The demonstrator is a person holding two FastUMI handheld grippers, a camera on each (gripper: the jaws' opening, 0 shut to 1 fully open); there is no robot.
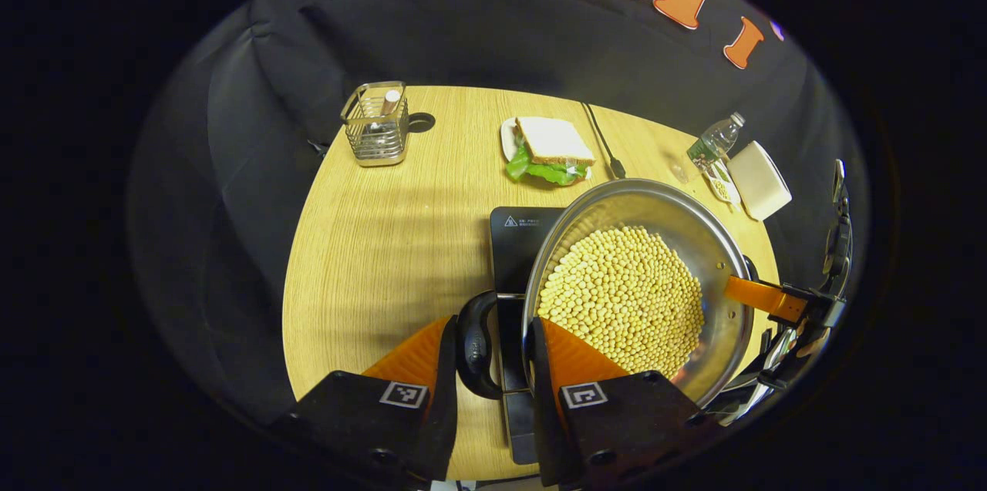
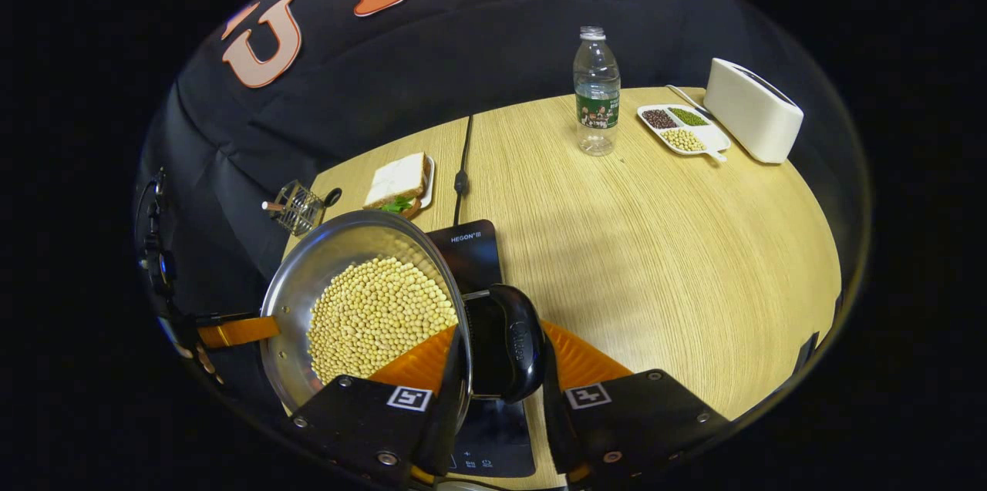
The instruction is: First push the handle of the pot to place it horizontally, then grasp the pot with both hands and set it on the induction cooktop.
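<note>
Both claws, left claw (image 1: 493,356) and right claw (image 2: 501,356), pinch opposite handles of the bean-filled pot (image 1: 694,233) above the induction cooktop (image 2: 474,248).

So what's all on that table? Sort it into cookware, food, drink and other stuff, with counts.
Cookware: 2, the pot and induction cooktop.
Food: 2, the sandwich and bean tray.
Drink: 1, the water bottle.
Other: 2, the wire basket and white toaster.
Total: 7

Your table (image 2: 655,244) carries the cooktop (image 2: 474,252) at 6 o'clock, sandwich plate (image 2: 429,181) and wire caddy (image 2: 297,207) at 10, bottle (image 2: 596,90) at 12, bean tray (image 2: 682,130) and toaster (image 2: 752,111) at 2.
</note>
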